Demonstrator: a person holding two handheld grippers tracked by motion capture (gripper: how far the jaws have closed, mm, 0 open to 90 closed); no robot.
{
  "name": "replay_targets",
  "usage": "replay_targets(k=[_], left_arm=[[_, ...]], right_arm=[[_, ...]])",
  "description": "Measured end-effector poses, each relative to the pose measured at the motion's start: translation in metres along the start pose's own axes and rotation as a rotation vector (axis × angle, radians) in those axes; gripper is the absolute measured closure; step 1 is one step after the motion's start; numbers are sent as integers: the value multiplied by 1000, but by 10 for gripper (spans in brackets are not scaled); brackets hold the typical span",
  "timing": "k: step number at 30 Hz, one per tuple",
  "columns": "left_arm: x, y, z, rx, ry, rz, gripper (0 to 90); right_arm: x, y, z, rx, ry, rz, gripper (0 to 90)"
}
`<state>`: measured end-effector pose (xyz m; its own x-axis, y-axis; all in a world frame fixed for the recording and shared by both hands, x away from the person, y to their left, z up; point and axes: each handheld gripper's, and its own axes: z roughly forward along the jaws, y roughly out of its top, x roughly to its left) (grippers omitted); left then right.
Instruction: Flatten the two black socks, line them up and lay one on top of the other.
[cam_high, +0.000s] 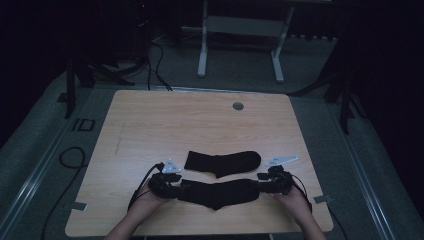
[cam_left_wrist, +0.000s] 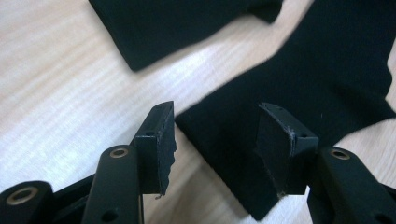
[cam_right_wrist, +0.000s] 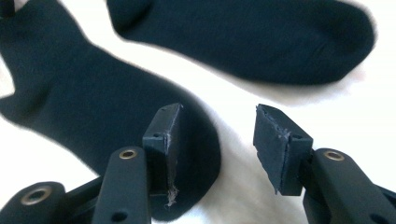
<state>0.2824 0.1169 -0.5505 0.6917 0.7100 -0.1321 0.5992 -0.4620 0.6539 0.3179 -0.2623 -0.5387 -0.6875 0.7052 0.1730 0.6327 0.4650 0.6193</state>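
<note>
Two black socks lie flat on the wooden table (cam_high: 150, 120). The near sock (cam_high: 220, 192) stretches between your hands; the far sock (cam_high: 225, 162) lies just behind it, apart. Your left gripper (cam_high: 176, 189) sits at the near sock's cuff end, your right gripper (cam_high: 261, 188) at its toe. Both sets of jaws stand released, pressing on nothing, with cloth under them. You seem to have laid this sock out; next, likely reach for the far sock to pair them.
</note>
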Motion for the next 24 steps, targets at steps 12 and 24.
replay_targets(k=[12,24], left_arm=[[-4,-6,6,27,36,41,537],[-11,-7,7,11,35,55,846]], right_arm=[[11,-11,4,73,-51,-66,775],[15,-10,5,85,-44,-85,867]])
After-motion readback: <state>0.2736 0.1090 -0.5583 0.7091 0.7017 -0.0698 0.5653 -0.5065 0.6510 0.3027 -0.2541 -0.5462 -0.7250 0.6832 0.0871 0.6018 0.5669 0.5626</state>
